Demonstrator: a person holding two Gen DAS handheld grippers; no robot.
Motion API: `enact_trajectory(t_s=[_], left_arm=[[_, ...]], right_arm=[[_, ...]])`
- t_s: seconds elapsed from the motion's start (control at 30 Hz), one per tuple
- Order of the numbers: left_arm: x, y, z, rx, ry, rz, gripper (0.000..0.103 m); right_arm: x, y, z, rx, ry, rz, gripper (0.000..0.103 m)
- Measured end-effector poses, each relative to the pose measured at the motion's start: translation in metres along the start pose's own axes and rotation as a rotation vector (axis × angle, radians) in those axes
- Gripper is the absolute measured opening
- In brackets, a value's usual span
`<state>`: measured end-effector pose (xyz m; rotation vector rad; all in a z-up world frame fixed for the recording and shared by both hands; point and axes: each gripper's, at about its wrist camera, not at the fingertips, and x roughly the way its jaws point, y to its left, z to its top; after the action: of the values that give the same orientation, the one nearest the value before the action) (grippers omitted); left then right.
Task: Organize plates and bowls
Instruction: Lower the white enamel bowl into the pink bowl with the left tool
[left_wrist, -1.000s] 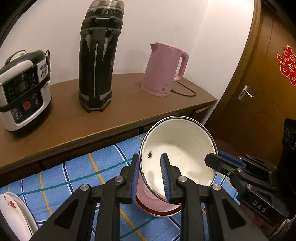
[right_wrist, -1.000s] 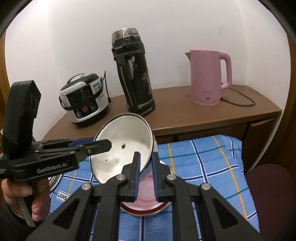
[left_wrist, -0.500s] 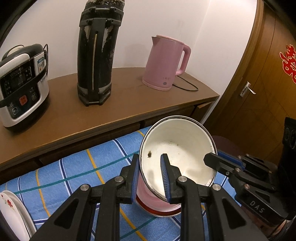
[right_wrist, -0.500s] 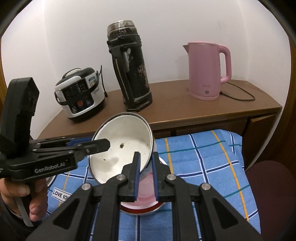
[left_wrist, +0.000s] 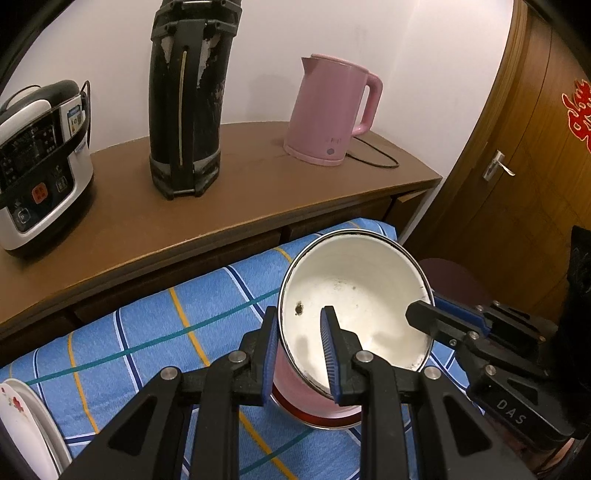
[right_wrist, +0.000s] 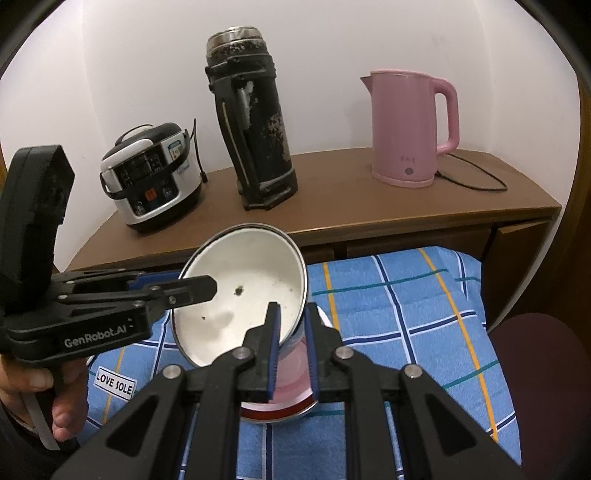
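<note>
Left wrist view: your white enamel bowl (left_wrist: 354, 295), pink outside, chipped and tilted. Your left claw (left_wrist: 299, 354) and right claw (right_wrist: 291, 347) both pinch its rim, nearly closed.

A home: rice cooker (right_wrist: 151, 173), pink kettle (right_wrist: 410, 129), wooden door (left_wrist: 517, 147).

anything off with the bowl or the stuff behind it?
The enamel bowl has dark chips and specks inside, and it is tipped steeply, pinched at opposite rim edges by the left claw and right claw. The black thermos has badly flaked paint.
</note>
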<state>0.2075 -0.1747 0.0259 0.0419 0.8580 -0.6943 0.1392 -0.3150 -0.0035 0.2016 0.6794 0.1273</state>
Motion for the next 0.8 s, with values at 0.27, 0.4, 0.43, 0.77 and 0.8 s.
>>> enact_trajectory(t_s=[0.27,0.4,0.43,0.77,0.8], left_arm=[[0.008,-0.003,-0.004,0.016,0.04,0.01,0.025],[0.011,-0.003,-0.005,0.017,0.056,0.012,0.025],[0.012,-0.003,-0.006,0.018,0.059,0.013,0.025],[0.021,-0.005,-0.009,0.034,0.092,0.023,0.025],[0.022,-0.005,-0.01,0.036,0.096,0.024,0.025]], right_arm=[[0.003,-0.001,-0.002,-0.003,0.019,-0.01,0.015],[0.005,-0.002,-0.003,-0.001,0.026,-0.01,0.015],[0.006,-0.002,-0.003,-0.001,0.027,-0.01,0.015],[0.011,-0.005,-0.007,0.005,0.05,-0.014,0.015],[0.012,-0.006,-0.008,0.005,0.053,-0.014,0.015]])
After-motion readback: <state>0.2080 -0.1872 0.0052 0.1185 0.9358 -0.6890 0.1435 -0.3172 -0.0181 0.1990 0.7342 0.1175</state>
